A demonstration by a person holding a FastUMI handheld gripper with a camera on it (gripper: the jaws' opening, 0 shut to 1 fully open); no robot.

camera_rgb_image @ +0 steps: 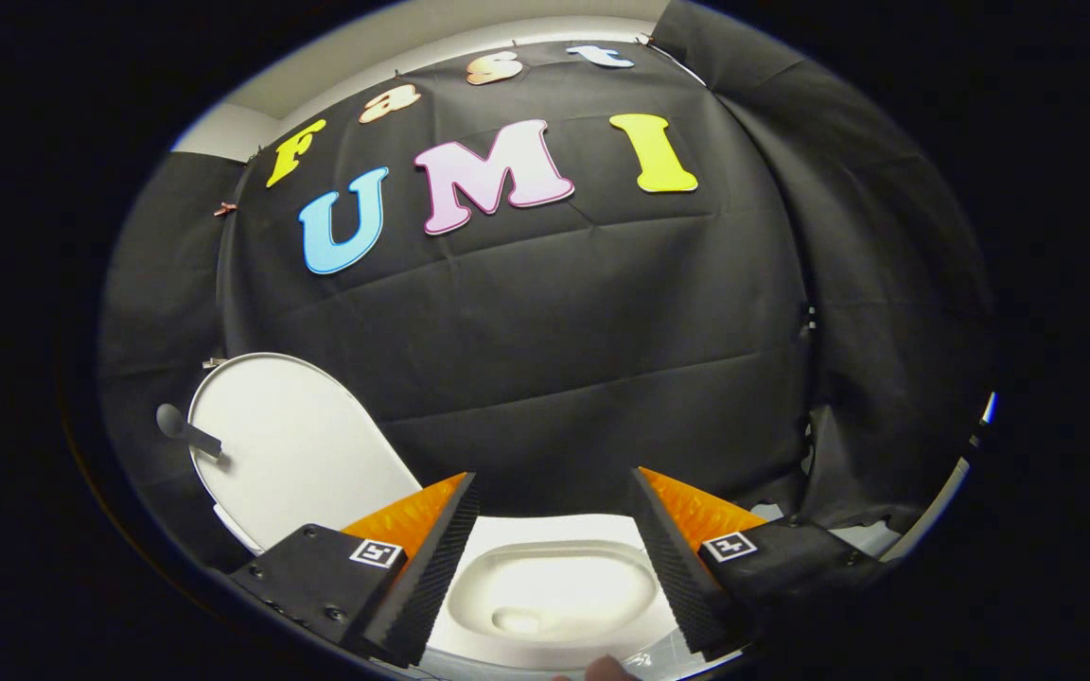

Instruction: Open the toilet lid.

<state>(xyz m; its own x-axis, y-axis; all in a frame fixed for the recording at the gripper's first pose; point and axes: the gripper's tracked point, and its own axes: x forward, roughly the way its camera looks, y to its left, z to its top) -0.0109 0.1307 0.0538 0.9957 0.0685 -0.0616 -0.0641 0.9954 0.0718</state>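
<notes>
The white toilet lid [294, 449] stands raised, leaning back toward the black cloth wall, to the left of my left finger. A small dark handle [187, 430] sticks out from its left edge. Below and between my fingers lies the white toilet bowl [554, 591], uncovered, with its inside showing. My gripper [554, 487] is open above the bowl, fingers wide apart with nothing between them. It touches neither lid nor bowl.
The black cloth wall [554, 331] hangs close behind the toilet and folds round on the right. A fingertip [606, 670] shows just in front of the bowl's near rim.
</notes>
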